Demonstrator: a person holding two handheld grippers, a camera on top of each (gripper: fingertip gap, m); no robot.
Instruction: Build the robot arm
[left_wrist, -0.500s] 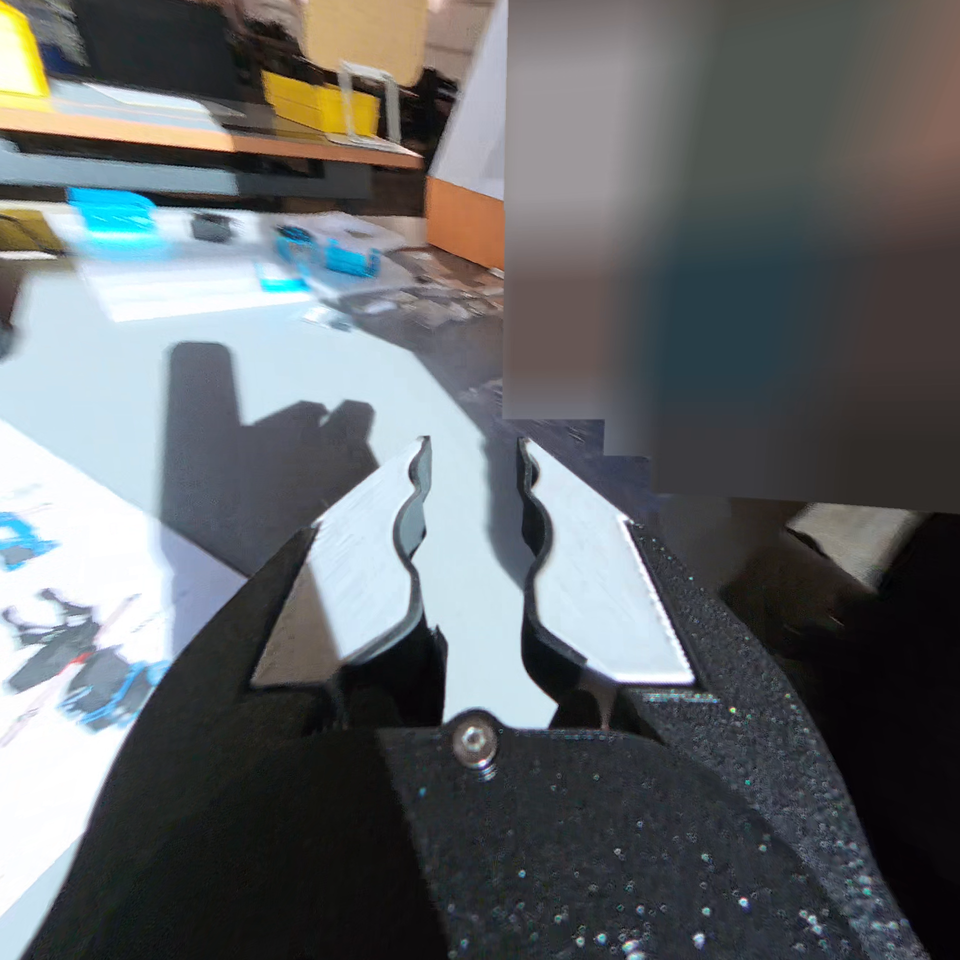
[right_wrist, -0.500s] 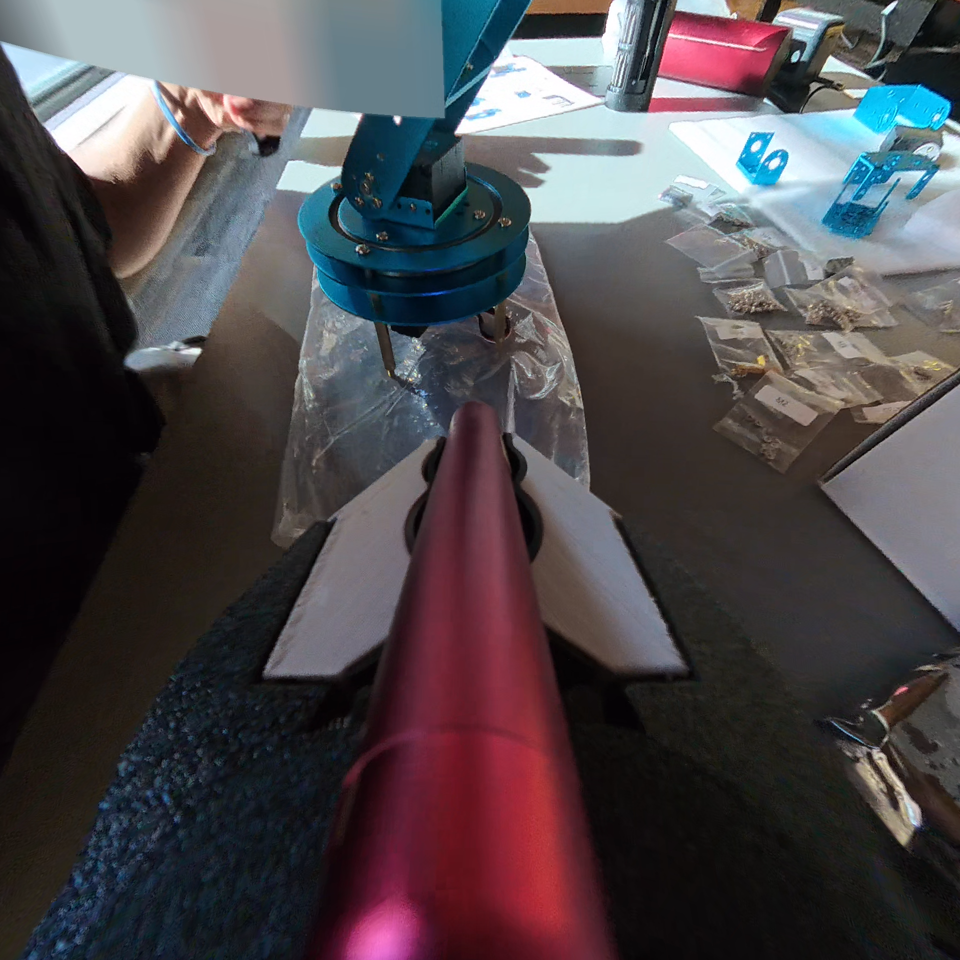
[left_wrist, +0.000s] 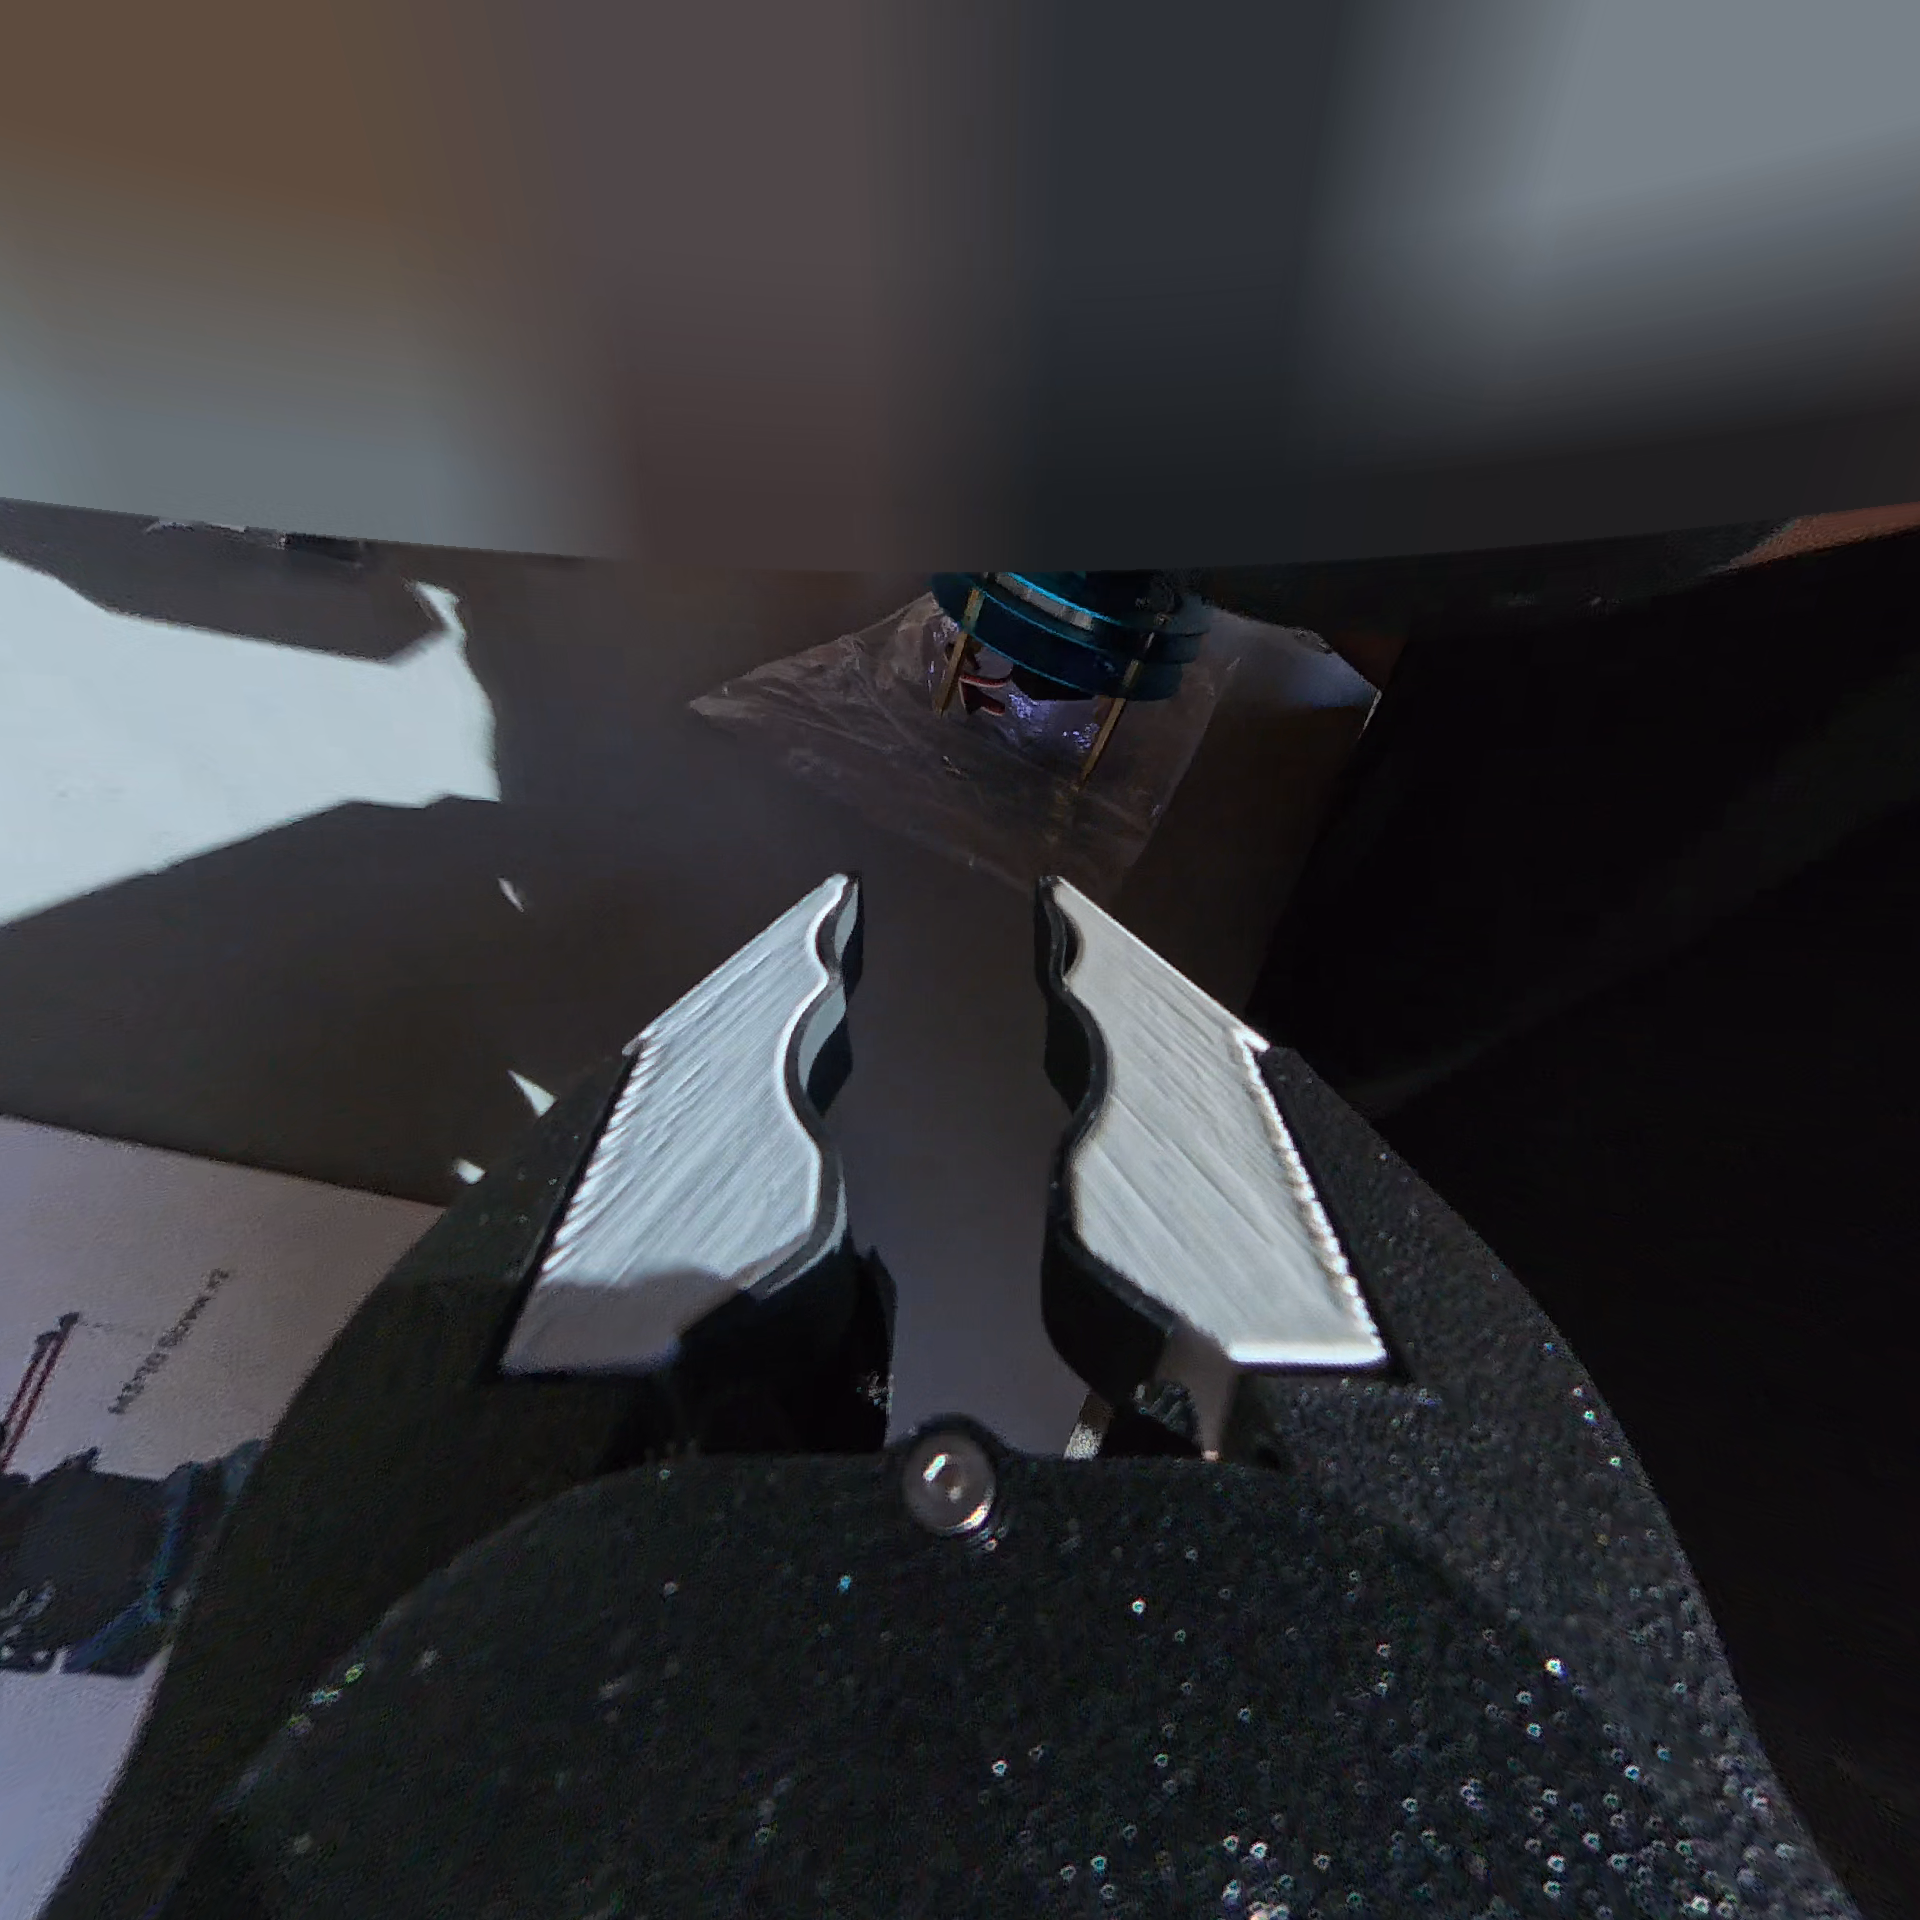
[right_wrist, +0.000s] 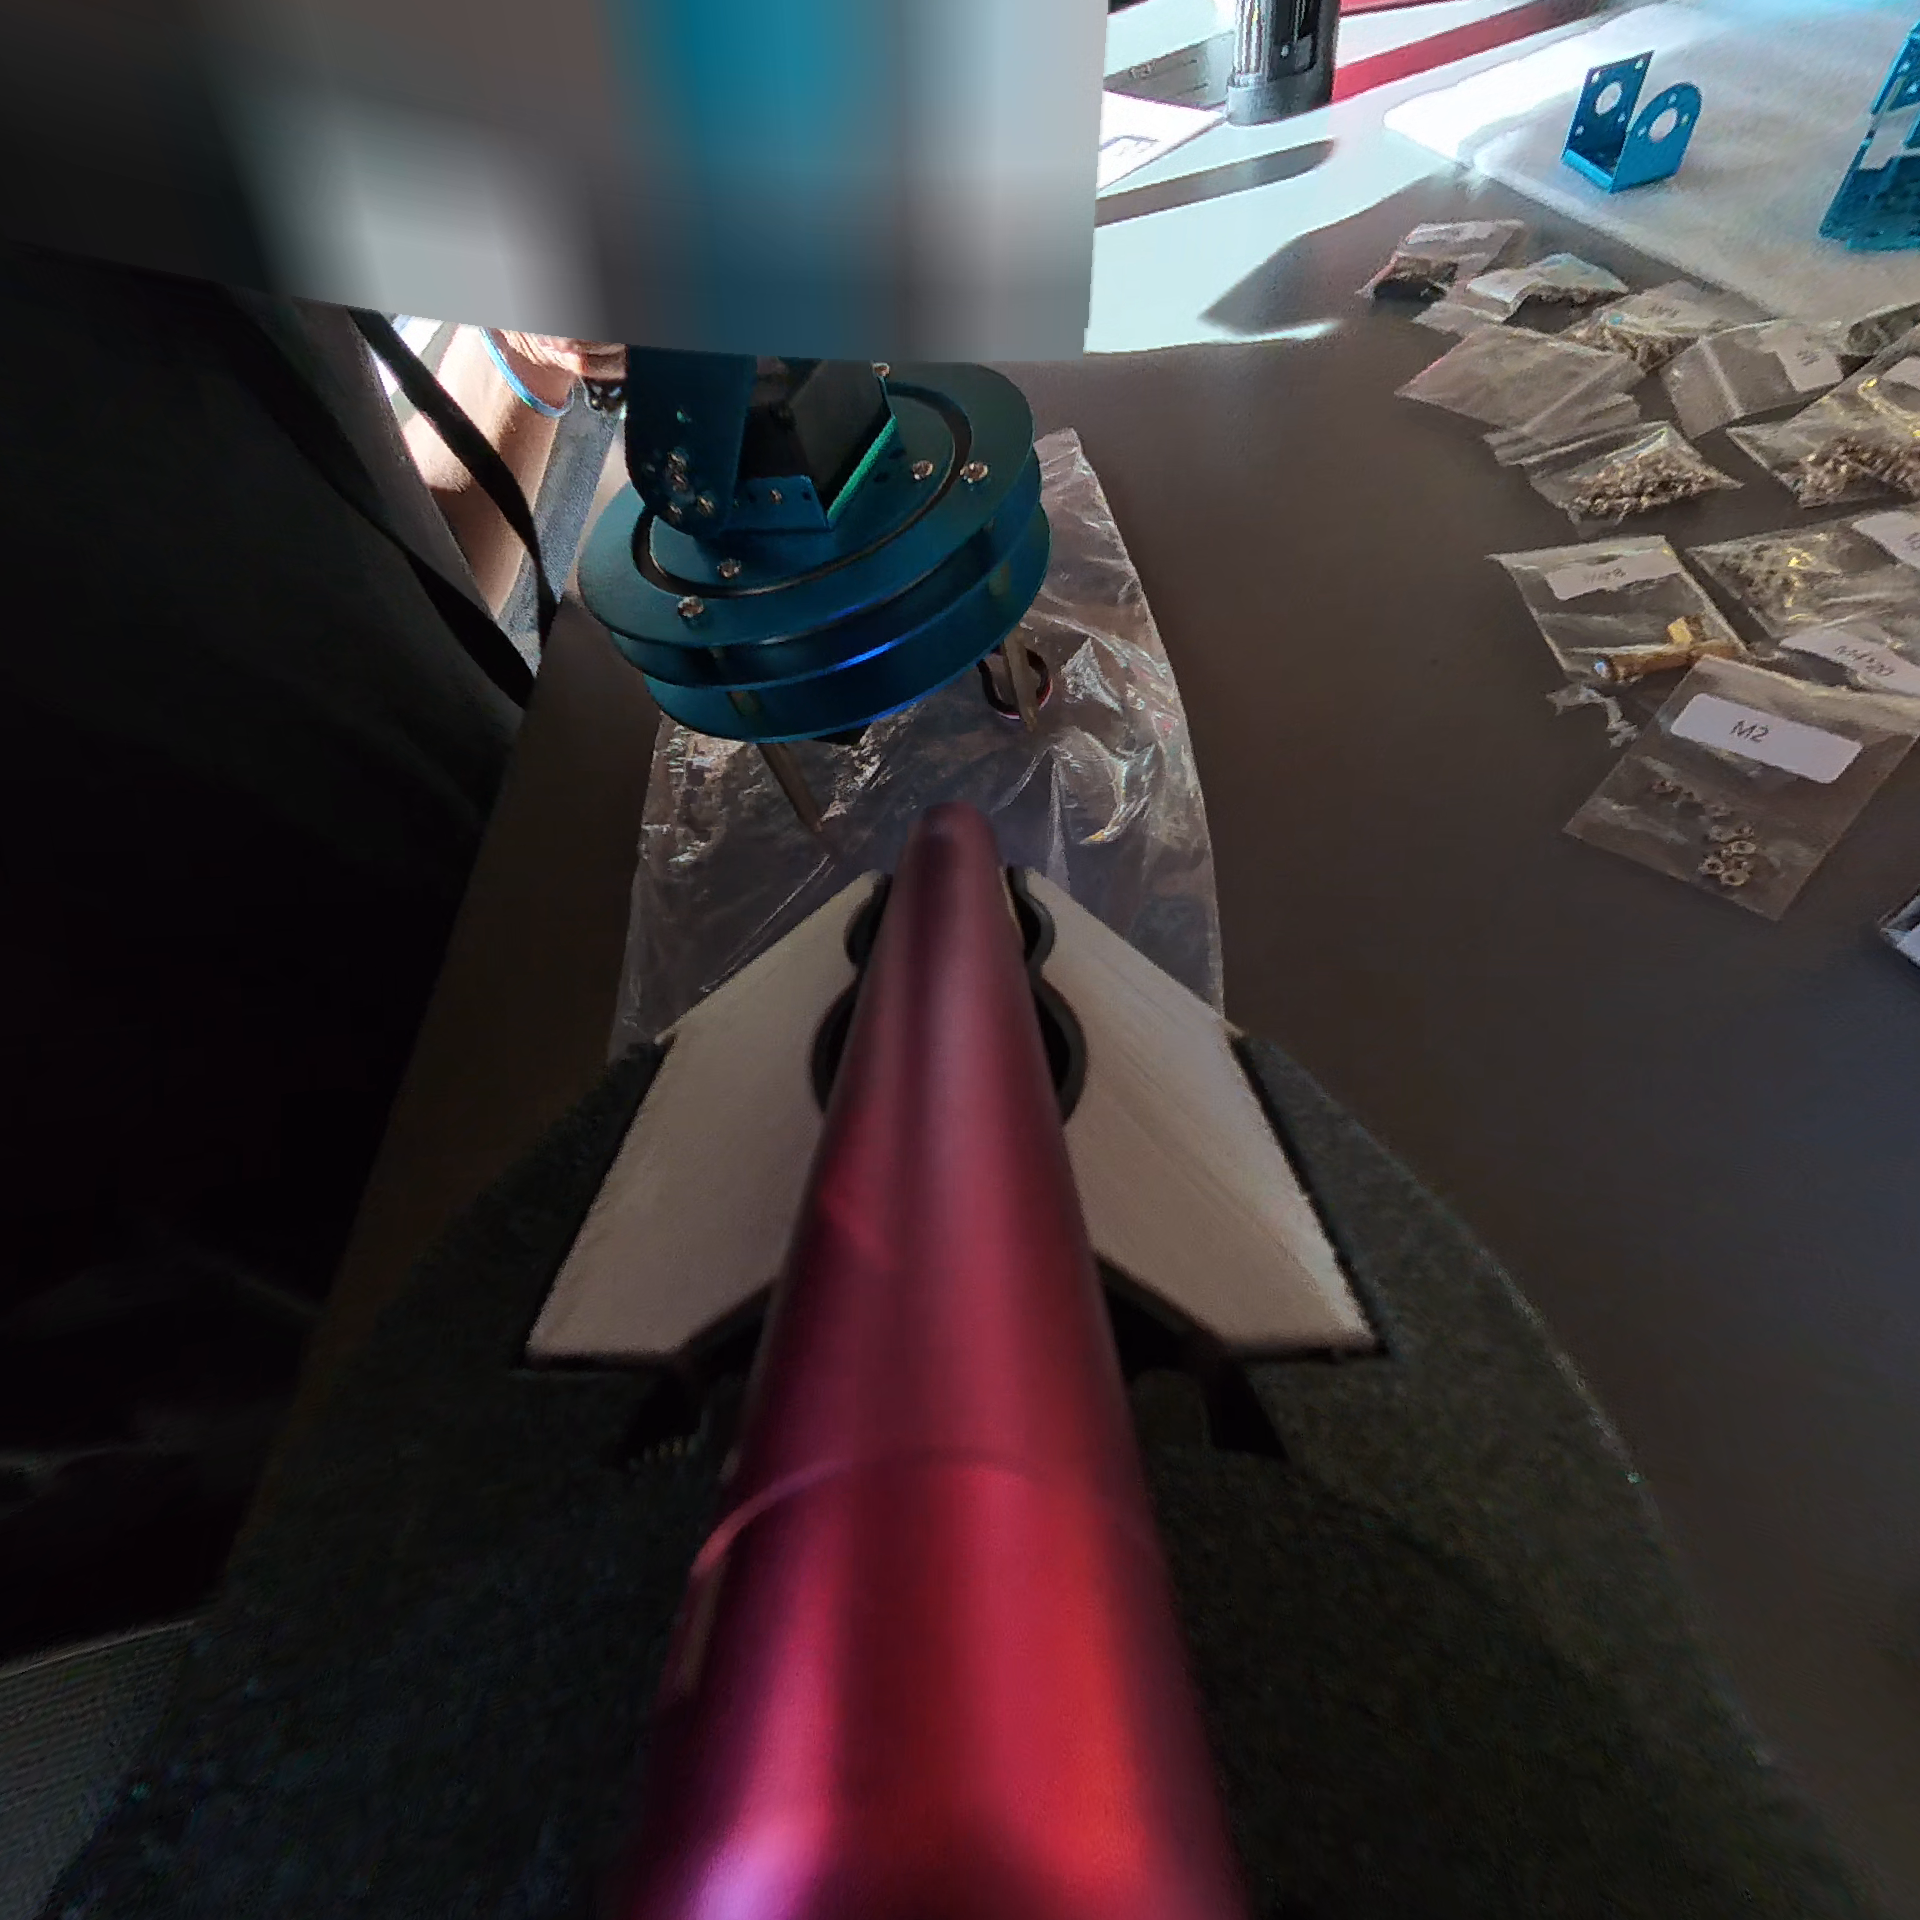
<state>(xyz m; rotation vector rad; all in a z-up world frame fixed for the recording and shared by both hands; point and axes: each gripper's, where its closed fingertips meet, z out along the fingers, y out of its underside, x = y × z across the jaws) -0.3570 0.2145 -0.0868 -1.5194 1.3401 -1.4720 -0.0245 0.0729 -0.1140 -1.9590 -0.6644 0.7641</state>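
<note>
My right gripper (right_wrist: 951, 883) is shut on a long red metal tool (right_wrist: 935, 1299) that runs forward between the fingers, its tip just short of a blue round metal base (right_wrist: 821, 613). The base stands tilted on thin brass legs on a clear plastic bag (right_wrist: 1101, 790). A blue bracket and a dark block rise from its top; their upper part is hidden. My left gripper (left_wrist: 948, 904) is open and empty above the dark table, facing the same blue base (left_wrist: 1070, 644) and the plastic bag (left_wrist: 935, 748) farther off.
Several small clear bags of screws and nuts (right_wrist: 1704, 582) lie to the right of the base. Blue metal brackets (right_wrist: 1626, 130) stand on white paper at the far right. A printed sheet (left_wrist: 135, 1351) lies at the left. A person's dark clothing (right_wrist: 208, 831) fills the left. The tips of one gripper are about 35 cm away from the tips of the other.
The left gripper has swung round from the far table to face the blue base. The right gripper with the red tool has moved closer to the base, which now leans.
</note>
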